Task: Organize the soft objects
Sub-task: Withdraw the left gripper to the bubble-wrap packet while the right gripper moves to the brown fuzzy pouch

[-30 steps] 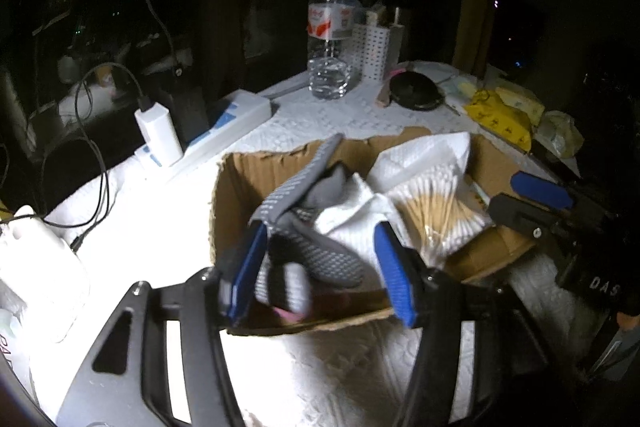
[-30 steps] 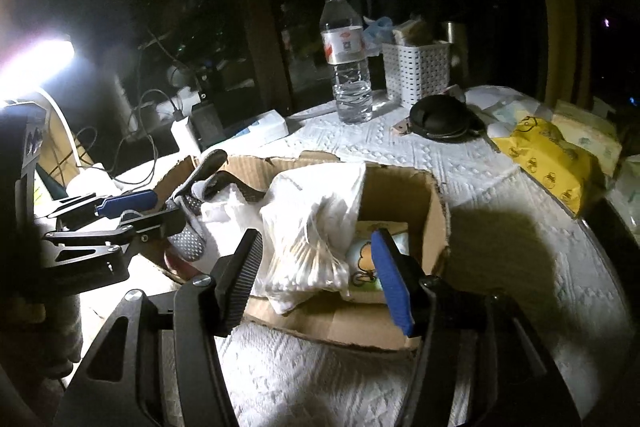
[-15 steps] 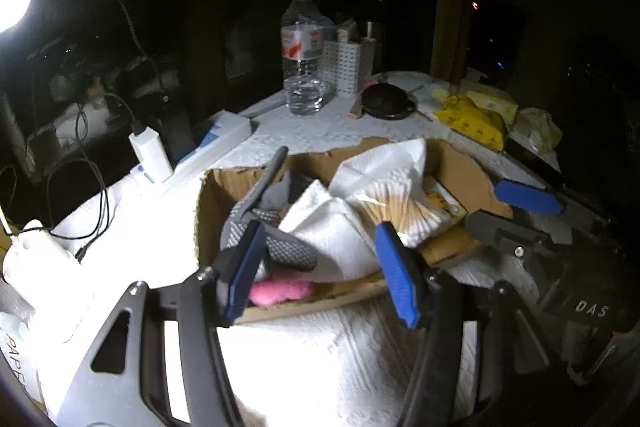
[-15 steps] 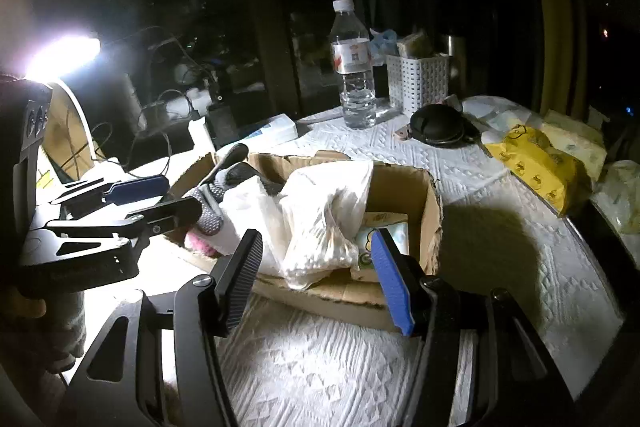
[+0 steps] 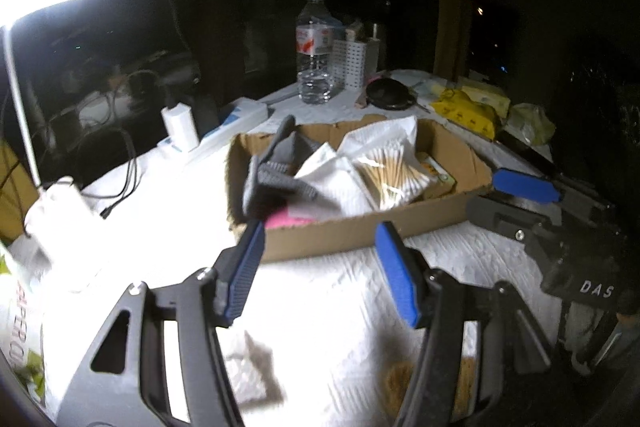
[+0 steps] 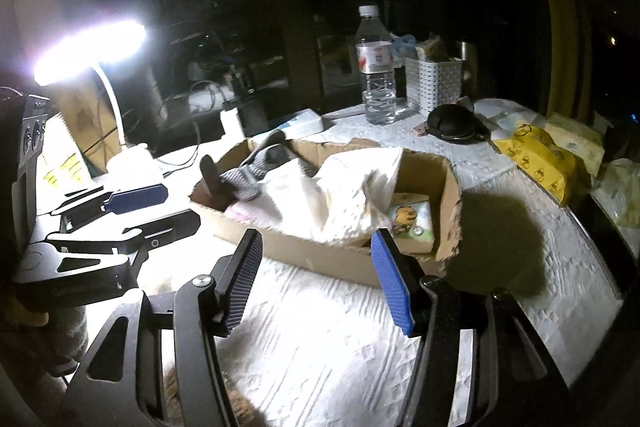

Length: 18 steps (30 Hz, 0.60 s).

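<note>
We note a cardboard box (image 5: 360, 227) at the middle of the table (image 5: 328, 307). In it, socks (image 5: 276, 175) lie at the left end, paper towels (image 5: 340, 179) in the middle, a bag of cotton swabs (image 5: 396, 175) right of them, and a small packet (image 6: 412, 223) at the right end. Behind the box stand a water bottle (image 5: 315, 47) and, just right of it, a basket (image 5: 352, 63). A power strip (image 5: 224, 131) lies far left of the box, a lamp (image 6: 116, 99) further left. Wipe packs (image 6: 540, 159) lie at the far right.
</note>
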Each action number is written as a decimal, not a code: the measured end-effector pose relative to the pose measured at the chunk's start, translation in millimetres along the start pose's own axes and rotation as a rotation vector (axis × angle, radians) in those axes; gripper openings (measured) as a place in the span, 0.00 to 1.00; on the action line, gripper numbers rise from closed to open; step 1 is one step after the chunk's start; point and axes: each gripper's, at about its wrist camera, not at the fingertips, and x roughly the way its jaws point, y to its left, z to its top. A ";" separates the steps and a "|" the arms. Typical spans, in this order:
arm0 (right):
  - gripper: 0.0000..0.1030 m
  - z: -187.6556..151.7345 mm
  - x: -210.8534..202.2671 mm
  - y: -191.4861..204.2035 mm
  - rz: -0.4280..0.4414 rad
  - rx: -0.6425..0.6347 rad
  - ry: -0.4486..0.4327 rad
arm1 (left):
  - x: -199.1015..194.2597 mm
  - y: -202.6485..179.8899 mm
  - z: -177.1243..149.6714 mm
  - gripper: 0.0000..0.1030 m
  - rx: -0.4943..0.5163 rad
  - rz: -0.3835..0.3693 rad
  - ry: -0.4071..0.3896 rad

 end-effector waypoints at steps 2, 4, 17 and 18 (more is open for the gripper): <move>0.58 -4.1 -3.8 6.6 0.011 -0.010 0.005 | -5.4 2.1 -7.7 0.58 -0.015 0.002 -0.003; 0.58 -8.6 -7.2 13.1 0.019 -0.019 0.011 | -9.9 3.8 -16.2 0.58 -0.028 0.002 -0.004; 0.65 -39.9 -14.6 45.1 0.076 -0.055 0.088 | -16.6 13.9 -64.4 0.59 -0.115 -0.004 0.072; 0.65 -43.9 -13.3 48.9 0.082 -0.061 0.101 | -15.8 13.6 -66.8 0.59 -0.119 -0.003 0.079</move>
